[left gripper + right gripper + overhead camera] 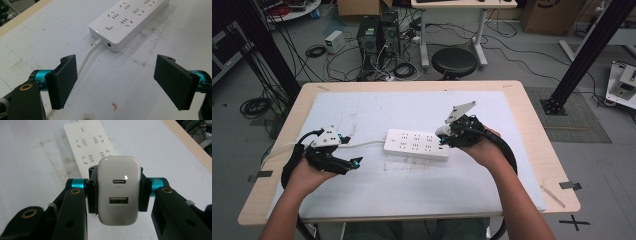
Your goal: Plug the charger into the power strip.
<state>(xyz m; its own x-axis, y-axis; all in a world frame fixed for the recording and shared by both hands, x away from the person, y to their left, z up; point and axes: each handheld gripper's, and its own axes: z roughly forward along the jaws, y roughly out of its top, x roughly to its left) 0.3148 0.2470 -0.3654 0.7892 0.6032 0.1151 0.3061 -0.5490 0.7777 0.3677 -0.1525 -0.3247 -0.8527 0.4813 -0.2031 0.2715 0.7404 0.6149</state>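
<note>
Right now I'm pinching the white USB charger (pixel 118 190) betw. my right gripper (pixel 451 131) jaws, holding it just above the power strip's (pixel 417 144) right end. Left gripper (pixel 122 82) jaws are standing wide apart, nothing betw. them, hovering over the white surface (pixel 412 185) near the strip's cord (pixel 87 56).

Two hand-held black grippers: left gripper (pixel 355 162), right gripper (pixel 443 132). Flat rectangular black pads (pixel 65 78) on turquoise metal collars. Brass-ringed screw holes in the black linkage arms (pixel 72 212). Grey three-cornered plate (pixel 460 111) atop each. Thick black cable (pixel 502 145) looping off each body. Forearms bare, no sleeves in sight.
</note>
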